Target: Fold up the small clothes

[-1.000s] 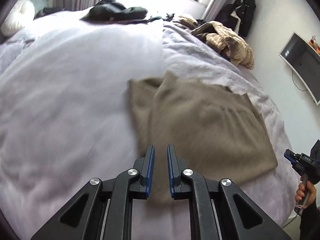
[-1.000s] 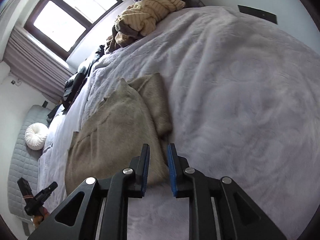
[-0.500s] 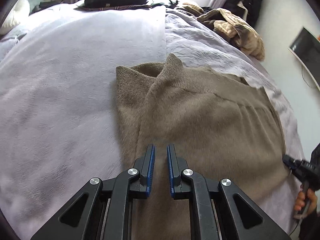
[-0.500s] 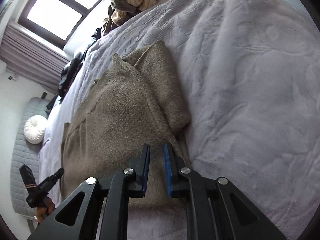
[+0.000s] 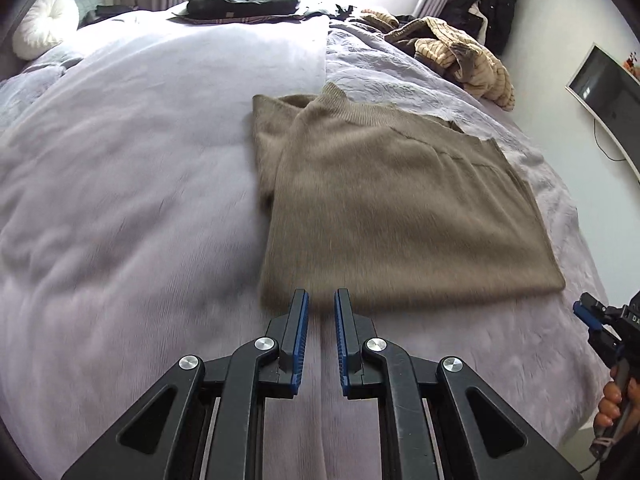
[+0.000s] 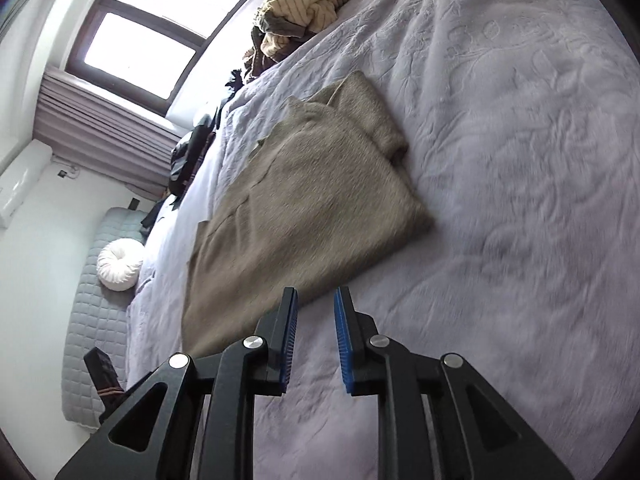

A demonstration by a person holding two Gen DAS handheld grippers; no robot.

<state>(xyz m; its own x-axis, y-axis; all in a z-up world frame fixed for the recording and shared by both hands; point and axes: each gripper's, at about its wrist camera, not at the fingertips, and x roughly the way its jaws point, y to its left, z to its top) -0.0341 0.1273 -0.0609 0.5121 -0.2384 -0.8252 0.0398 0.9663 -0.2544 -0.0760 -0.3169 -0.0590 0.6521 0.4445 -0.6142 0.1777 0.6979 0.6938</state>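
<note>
**Desk:** What is lying on the bed?

**Photographer:** A taupe knit sweater (image 5: 400, 208) is lying folded flat on the lavender bedspread (image 5: 120, 200), its ribbed collar pointing toward the window (image 6: 152, 36).

**Desk:** And the grippers?

**Photographer:** The left gripper (image 5: 321, 300) is hovering at the sweater's near hem, its blue pads nearly pressed together, pinching nothing. The right gripper (image 6: 316, 300) is hanging over the same hem from the other side; its jaws have just been opening and are standing slightly apart, nothing between them.

**Desk:** Around it?

**Photographer:** A striped cream garment (image 5: 460, 56) is lying heaped beyond, dark clothes (image 5: 240, 0) are sitting near the window, and a round white cushion (image 6: 120, 266) is resting beside the bed.
</note>
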